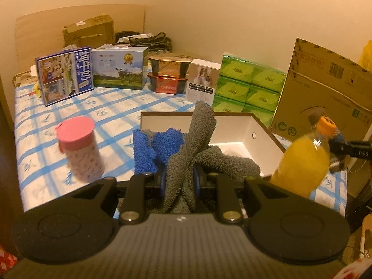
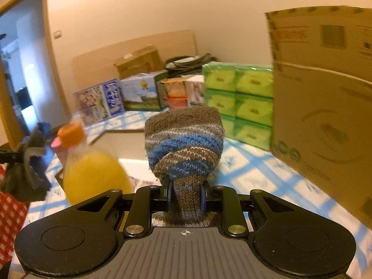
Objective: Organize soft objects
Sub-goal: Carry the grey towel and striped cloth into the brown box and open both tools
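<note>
Both claws loaded, nothing dropped off yet as far as I can see. Left claw (image 1: 179, 181) is clamped on a grey terry towel (image 1: 197, 148), bunched and twisted, pile looks thick and floppy; a blue fleecy cloth (image 1: 158, 148) sits right beside or behind it, can't tell if it's in the same pinch or lying over the box edge. Right claw (image 2: 186, 197) is closed on a knitted sock (image 2: 183, 148), brown-grey with blue and white stripes, ribbed stretchy knit, toe end standing up above the jaws. Target is likely the open shallow box (image 1: 265, 130) on the bed (image 1: 116, 107): white inside, brown rim, rigid card, interior looks mostly bare, though the towel hides part of it. So my read: pick phase done, place phase still to go for all soft items. Hard stuff in the way: orange juice bottle (image 1: 304, 160), clear plastic with orange cap, just beside the box's right corner, and a pink-lidded canister (image 1: 78, 146) left of it, smooth and cylindrical. Back row is milk cartons (image 1: 65, 74), green tissue packs (image 1: 251, 86) in crinkly film, large corrugated carton (image 1: 325, 97). Bed sheet is blue-checked cotton. Right view is motion-blurred.
</note>
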